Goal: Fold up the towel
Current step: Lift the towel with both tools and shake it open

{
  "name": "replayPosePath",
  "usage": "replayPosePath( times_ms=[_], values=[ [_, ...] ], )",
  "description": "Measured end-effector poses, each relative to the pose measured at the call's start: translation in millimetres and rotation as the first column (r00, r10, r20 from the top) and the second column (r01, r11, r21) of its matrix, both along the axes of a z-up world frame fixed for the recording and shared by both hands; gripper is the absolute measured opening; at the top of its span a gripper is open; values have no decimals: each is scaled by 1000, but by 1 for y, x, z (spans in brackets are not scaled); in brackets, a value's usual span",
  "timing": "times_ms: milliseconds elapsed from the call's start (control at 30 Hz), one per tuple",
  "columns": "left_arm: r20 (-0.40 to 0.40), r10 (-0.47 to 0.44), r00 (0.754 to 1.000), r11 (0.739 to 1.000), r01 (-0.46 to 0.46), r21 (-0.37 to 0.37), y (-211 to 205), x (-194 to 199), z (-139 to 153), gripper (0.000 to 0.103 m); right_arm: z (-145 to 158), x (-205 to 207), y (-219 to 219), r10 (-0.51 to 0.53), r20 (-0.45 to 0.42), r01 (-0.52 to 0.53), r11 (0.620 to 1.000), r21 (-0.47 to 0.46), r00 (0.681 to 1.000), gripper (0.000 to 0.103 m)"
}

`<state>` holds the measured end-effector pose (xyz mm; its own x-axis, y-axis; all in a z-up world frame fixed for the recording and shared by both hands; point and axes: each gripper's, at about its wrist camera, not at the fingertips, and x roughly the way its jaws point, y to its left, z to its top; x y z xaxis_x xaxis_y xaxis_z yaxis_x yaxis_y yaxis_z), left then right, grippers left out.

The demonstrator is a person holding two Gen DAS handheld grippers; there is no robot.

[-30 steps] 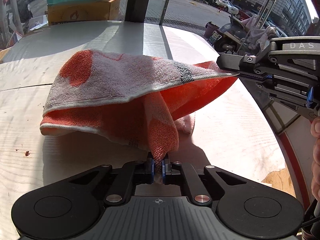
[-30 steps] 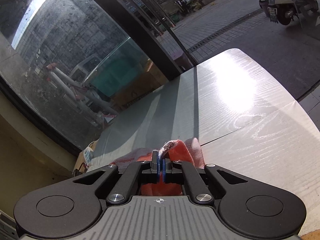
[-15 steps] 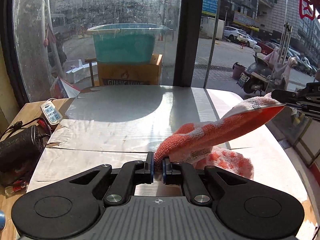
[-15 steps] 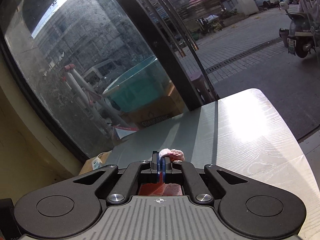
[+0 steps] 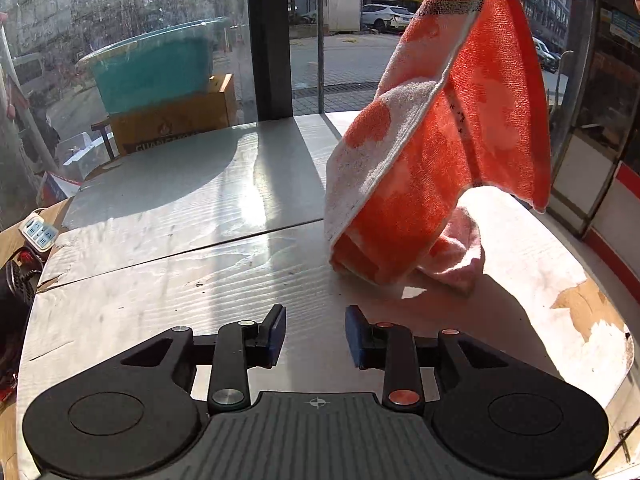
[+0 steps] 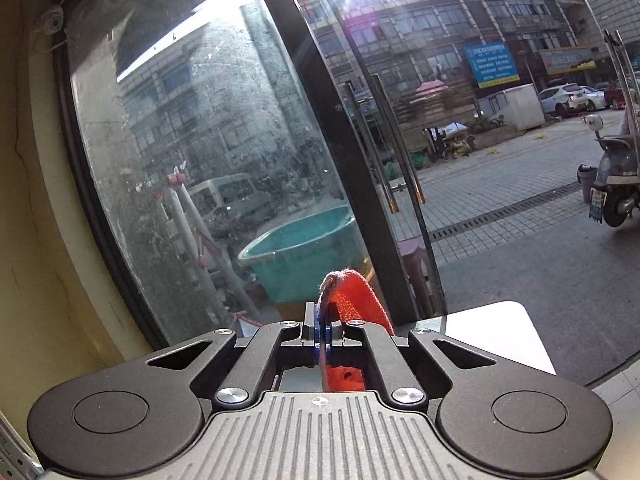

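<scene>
The orange and white towel (image 5: 432,152) hangs from the top right of the left wrist view. Its lower end rests bunched on the white table (image 5: 180,272). My left gripper (image 5: 315,334) is open and empty, low over the table, in front of and left of the towel. My right gripper (image 6: 322,330) is shut on a corner of the towel (image 6: 352,300) and holds it high, facing the window. Only a small part of that gripper shows at the top right edge of the left wrist view.
A power strip (image 5: 38,232) and dark cables lie at the table's left edge. A teal tub (image 5: 156,68) on a yellow box stands behind the glass. The table's right edge has worn, chipped patches (image 5: 588,312). A window frame post (image 5: 268,40) rises behind the table.
My left gripper has opened and let go of the towel. My right gripper has lifted its corner much higher, so the towel now hangs down from it.
</scene>
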<state>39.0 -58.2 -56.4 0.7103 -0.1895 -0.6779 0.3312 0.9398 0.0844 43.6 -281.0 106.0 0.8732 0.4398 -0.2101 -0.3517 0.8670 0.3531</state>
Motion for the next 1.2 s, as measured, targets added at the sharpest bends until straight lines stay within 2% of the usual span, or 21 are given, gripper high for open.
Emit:
replayPosePath(
  times_ms=[67,100,200,300,400,467,500,533,633,733,867,900,967,1067,1133,1200],
  values=[
    [62,-3,998,999,0,41,-5,10,-9,34,1,-6,0,13,8,-13,1000,-11,1000,3],
    [64,-9,998,999,6,45,-7,16,-12,34,1,-11,-1,15,12,-15,1000,-16,1000,3],
    [18,-79,997,997,79,-14,-14,25,-20,34,2,-22,-4,14,24,-13,999,-30,1000,3],
    [4,-212,977,975,212,-70,-29,16,-24,36,4,-28,-7,10,31,-8,999,-39,999,3],
    [26,-297,955,952,298,-73,-41,1,-26,52,5,-31,-11,4,31,-3,999,-42,1000,3],
    [41,-347,937,934,349,-80,-48,-11,-26,72,4,-31,-12,1,26,0,999,-43,1000,3],
    [47,-364,930,926,367,-86,-51,-17,-26,77,2,-31,-13,3,19,-3,999,-38,1000,3],
    [49,-367,929,925,370,-86,-55,-21,-27,81,1,-31,-14,7,14,-6,1000,-31,1000,3],
    [61,-331,942,942,334,-43,-70,-29,-32,81,4,-30,-14,26,5,-26,1000,-4,1000,3],
    [80,-270,960,963,270,7,-82,-28,-37,78,8,-34,-14,38,10,-38,999,1,999,3],
    [67,-208,976,978,208,5,-82,-19,-42,67,16,-40,-15,39,31,-39,999,-6,999,3],
    [61,-192,980,981,192,-2,-80,-17,-43,63,18,-42,-16,39,36,-39,999,-8,999,3],
    [45,-168,985,985,170,-23,-76,-11,-43,45,20,-45,-17,39,42,-38,999,-6,998,3],
    [19,-167,986,985,168,-41,-74,-7,-44,25,23,-50,-19,30,53,-30,1000,-10,998,3],
    [15,-183,983,982,183,-45,-74,-7,-46,19,24,-55,-21,28,59,-27,1000,-8,998,3],
    [25,-197,980,979,198,-48,-76,-8,-47,18,26,-58,-22,25,66,-24,1000,-10,997,3]
  ],
)
